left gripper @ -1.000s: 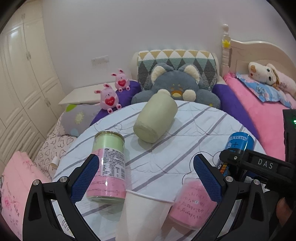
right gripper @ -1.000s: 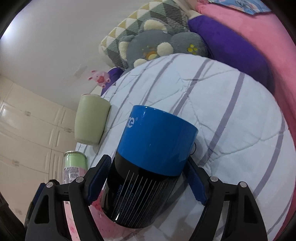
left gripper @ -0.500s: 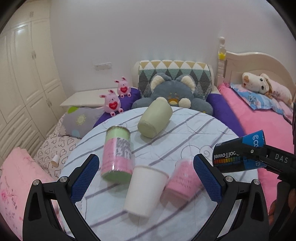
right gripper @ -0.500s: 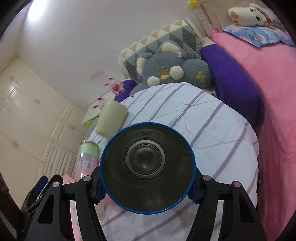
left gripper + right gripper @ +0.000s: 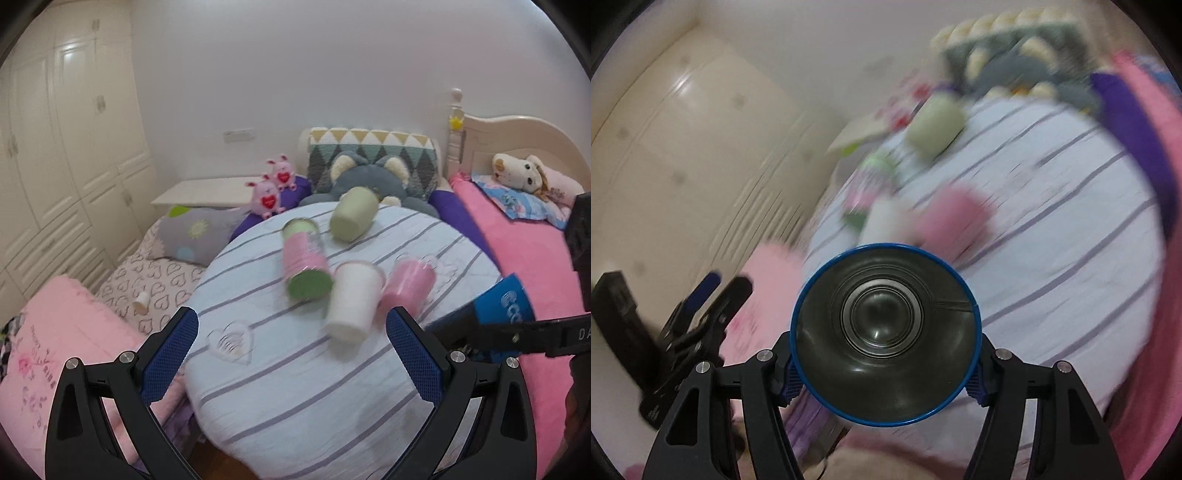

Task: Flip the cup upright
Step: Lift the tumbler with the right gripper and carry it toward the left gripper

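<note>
Where cups lie scattered, striped table (image 5: 295, 406) fronts pink bed (image 5: 524, 254).

White wall (image 5: 295, 74); cream wardrobe (image 5: 66, 147); pink bed (image 5: 517, 240)

- On the round table (image 5: 306, 402), four containers lie clustered toward 12 o'clock.
- Can (image 5: 304, 258) at 11, mug (image 5: 352, 214) behind it.
- Paper cup (image 5: 352, 301) between can and plastic cup (image 5: 408, 286) at 1.
</note>
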Tool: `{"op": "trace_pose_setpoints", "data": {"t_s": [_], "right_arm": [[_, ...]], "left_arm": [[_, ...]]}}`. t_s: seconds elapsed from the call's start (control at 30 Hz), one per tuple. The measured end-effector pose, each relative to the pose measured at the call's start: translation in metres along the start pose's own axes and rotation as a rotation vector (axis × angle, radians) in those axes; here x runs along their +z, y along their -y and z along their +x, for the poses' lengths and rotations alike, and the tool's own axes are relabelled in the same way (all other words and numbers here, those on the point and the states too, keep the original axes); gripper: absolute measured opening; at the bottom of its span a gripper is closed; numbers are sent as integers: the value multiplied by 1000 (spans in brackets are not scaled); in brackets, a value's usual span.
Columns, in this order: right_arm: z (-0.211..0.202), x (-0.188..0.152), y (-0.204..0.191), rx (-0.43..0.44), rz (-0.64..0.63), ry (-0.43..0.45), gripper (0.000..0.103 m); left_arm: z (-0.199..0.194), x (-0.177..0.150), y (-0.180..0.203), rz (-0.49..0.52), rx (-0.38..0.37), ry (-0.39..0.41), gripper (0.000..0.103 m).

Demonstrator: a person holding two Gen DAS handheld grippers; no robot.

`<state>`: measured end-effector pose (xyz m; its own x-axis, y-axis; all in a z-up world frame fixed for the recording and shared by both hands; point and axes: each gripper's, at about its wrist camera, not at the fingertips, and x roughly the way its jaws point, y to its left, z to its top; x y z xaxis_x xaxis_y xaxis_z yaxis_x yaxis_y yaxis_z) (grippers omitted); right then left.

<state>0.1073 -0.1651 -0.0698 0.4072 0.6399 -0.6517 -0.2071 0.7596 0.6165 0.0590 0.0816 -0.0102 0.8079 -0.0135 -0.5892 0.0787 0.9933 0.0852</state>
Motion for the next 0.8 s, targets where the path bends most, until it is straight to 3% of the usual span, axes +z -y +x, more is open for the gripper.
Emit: {"op": "trace_pose_setpoints", "data": {"t_s": [0.1,0.27,0.37,0.47,0.67,0.8], "right_arm": [[42,-1,-9,62,-20,-168,68],[107,5,-1,106,21,-336,68],[120,11,-4,121,13,-320,69],[123,18,-12,42,-37,-272,81],[120,17,-11,23,-53,-229,81],[92,8,-5,-11,-51,-158,81]], "left_arm": [[3,-9,-10,-8,-5,-31,103],[16,-18,-14,3,8,-69,103],[28,-21,-17,1,3,-95,103],[39,-22,-18,-1,-12,-117,103],[53,-23,-5,10,-66,-160,103],[58,-24,11,42,-113,-185,103]]}}
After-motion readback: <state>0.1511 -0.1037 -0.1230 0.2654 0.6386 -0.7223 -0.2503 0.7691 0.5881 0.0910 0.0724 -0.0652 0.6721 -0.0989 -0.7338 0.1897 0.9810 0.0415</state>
